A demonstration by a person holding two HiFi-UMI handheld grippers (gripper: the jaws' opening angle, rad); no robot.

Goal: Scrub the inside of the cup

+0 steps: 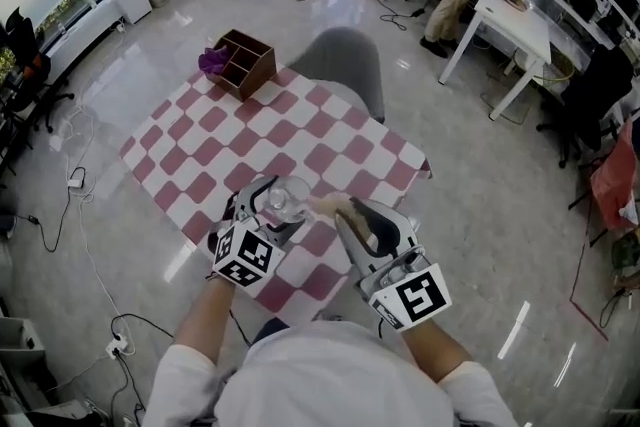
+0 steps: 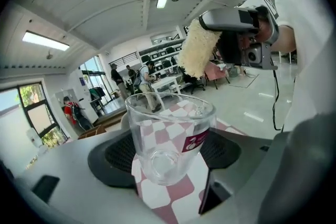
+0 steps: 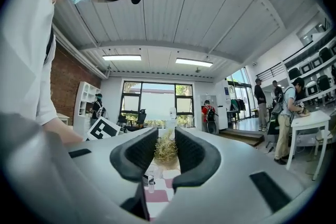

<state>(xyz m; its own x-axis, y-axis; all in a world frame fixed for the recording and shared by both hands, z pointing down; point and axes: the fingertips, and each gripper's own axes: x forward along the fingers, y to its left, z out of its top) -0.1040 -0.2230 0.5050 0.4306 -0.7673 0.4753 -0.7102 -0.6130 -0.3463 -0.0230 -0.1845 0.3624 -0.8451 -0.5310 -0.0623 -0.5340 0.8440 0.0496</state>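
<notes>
Over checkered table (image 1: 330,130): cup (image 1: 283,200) in left gripper (image 2: 168,150), mouth toward brush (image 2: 198,50).

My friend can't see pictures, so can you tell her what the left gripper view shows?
A clear glass cup is clamped between the dark jaws of the left gripper. Above it, the right gripper holds a fluffy cream brush, outside the cup. A red-and-white checked tablecloth shows underneath.

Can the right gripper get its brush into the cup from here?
Probably yes. The left gripper holds the cup with its mouth open and unblocked. The brush clamped in the right gripper hangs just outside the rim, with nothing between them.
</notes>
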